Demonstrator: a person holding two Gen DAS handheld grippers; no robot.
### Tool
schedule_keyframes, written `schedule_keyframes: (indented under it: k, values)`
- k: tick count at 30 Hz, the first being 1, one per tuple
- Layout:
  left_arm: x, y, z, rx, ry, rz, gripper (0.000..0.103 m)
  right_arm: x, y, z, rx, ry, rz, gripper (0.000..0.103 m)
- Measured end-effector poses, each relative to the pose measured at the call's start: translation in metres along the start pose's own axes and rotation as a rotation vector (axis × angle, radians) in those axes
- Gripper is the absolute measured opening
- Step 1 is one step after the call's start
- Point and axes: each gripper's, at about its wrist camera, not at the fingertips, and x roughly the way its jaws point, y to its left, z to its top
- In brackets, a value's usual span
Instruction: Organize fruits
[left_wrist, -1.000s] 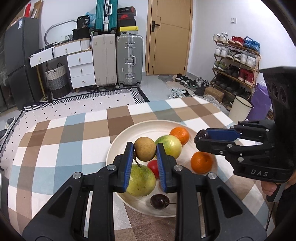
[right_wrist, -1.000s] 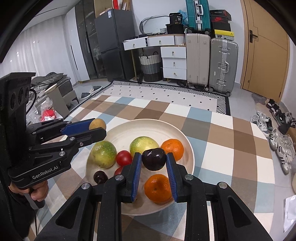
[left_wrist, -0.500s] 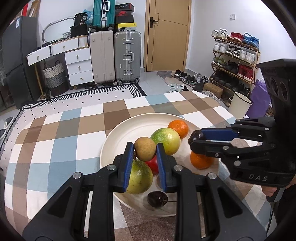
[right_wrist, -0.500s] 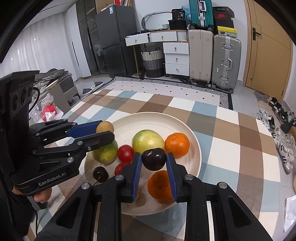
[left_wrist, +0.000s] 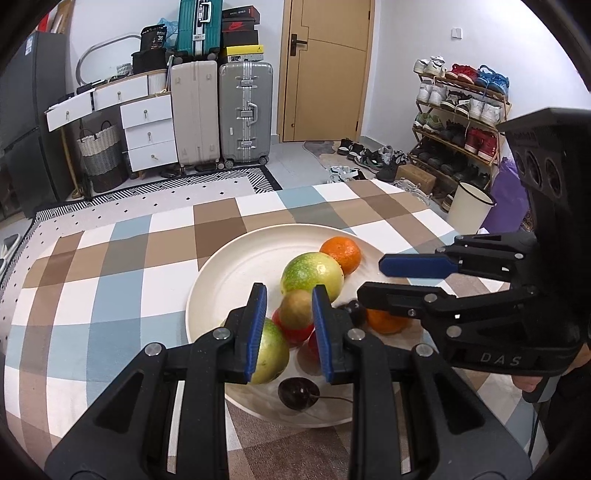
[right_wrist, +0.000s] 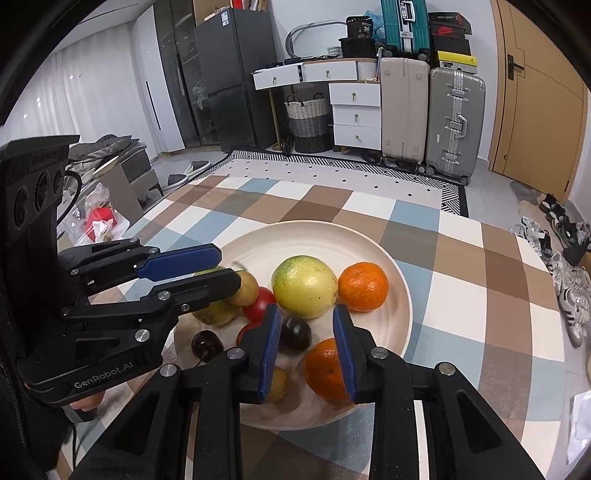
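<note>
A cream plate (left_wrist: 236, 273) (right_wrist: 369, 243) on the checked tablecloth holds two green-yellow fruits (left_wrist: 312, 271) (right_wrist: 304, 286), two oranges (left_wrist: 341, 254) (right_wrist: 364, 280), red tomatoes (right_wrist: 260, 304) and a dark cherry (left_wrist: 297, 393). My left gripper (left_wrist: 290, 308) has opened around a small brown fruit (left_wrist: 295, 308) that sits among the pile. My right gripper (right_wrist: 306, 343) is open; the dark plum (right_wrist: 295, 334), blurred, lies between and below its fingers on the plate.
Suitcases (left_wrist: 243, 110) and white drawers (left_wrist: 147, 129) stand against the far wall. A shoe rack (left_wrist: 458, 122) and a white bucket (left_wrist: 471, 206) stand to the right of the table. A fridge (right_wrist: 225, 96) stands at the far left.
Both grippers lowered over the plate and opened. The plum left the right gripper's fingers and dropped onto the plate. The brown fruit now rests on the pile between the spread left fingers.
</note>
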Motion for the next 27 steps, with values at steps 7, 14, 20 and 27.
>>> schedule_keyframes:
  k: [7,14,20,27]
  values:
    - [-0.011,0.009,0.003,-0.036,-0.024,0.018,0.073,-0.012,-0.005,0.003,0.013,-0.037,-0.024,0.051]
    - [-0.03,0.018,0.001,-0.073,-0.055,0.027,0.097,-0.024,-0.01,0.003,0.054,-0.073,-0.029,0.09]
    - [-0.051,0.018,-0.009,-0.072,-0.085,0.056,0.102,-0.039,-0.003,-0.003,0.05,-0.111,-0.032,0.102]
    - [-0.081,0.013,-0.035,-0.074,-0.11,0.075,0.102,-0.066,0.01,-0.027,0.05,-0.171,-0.007,0.102]
